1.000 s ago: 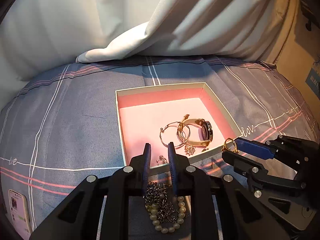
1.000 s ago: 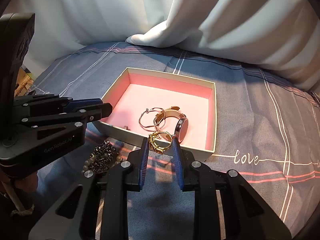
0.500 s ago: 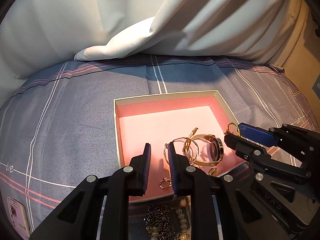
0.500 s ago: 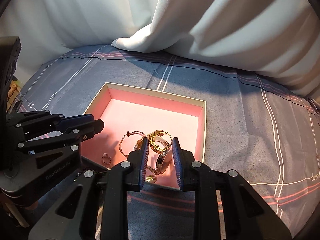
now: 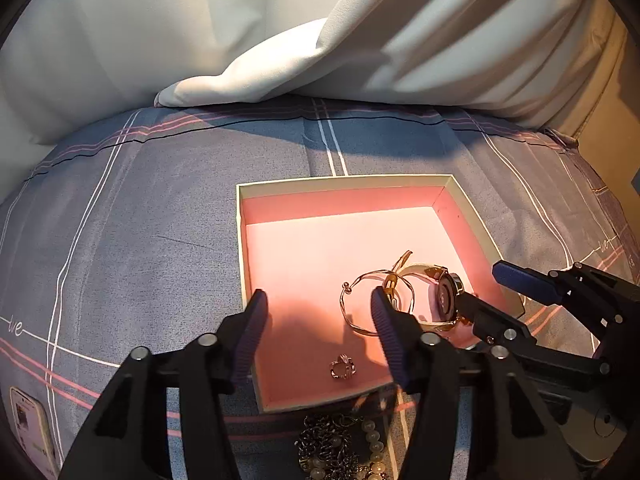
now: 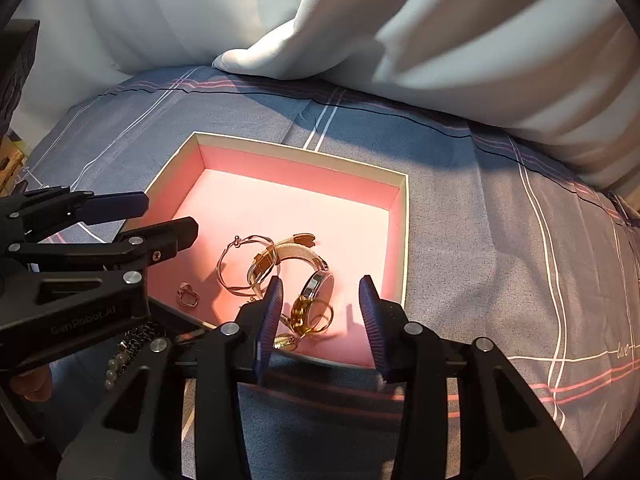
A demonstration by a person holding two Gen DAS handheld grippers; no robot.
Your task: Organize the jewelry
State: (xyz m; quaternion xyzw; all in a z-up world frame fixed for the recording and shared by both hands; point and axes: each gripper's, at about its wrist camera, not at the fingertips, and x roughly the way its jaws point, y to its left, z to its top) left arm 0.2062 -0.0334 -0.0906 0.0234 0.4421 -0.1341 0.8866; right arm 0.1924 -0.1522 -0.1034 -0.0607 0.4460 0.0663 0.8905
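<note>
A shallow pink-lined box point(image 6: 404, 240) sits on a grey-blue plaid bedsheet point(image 6: 500, 264), holding the jewelry gathered so far: a watch point(image 6: 318, 286) with a pale strap standing on edge, a thin hoop bangle point(image 6: 236, 266) leaning against it, a small rose-gold ring point(image 6: 187, 295) alone on the lining near the left wall, and a gold chain-link ring point(image 6: 310, 314) lying by the near wall. The right claw point(image 6: 320, 312) hangs over that gold ring, its 2 blue-padded jaws opening, the ring between them but touched by neither pad. The left claw point(image 5: 316, 328) hovers over the near-left part of the box, jaws likewise opening, with only bare lining between them and the small ring lying just nearer on the floor of the box. Another small gold piece point(image 6: 286, 342) beside the right claw's left pad is half hidden and cannot be identified. Outside the near wall, a tangle of dark chain and pearl beads point(image 5: 340, 448) lies on the sheet, cut off by the frame edge in the left wrist view. Raised lettering on the left claw's black body, seen from the right, reads roughly "GenRobot.AI". Cursive "love" is printed in white on the sheet point(image 6: 624, 349). A card or phone point(image 5: 30, 424) at the far left corner carries print too small to read. White bedding point(image 6: 440, 40) bunches along the far side.
</note>
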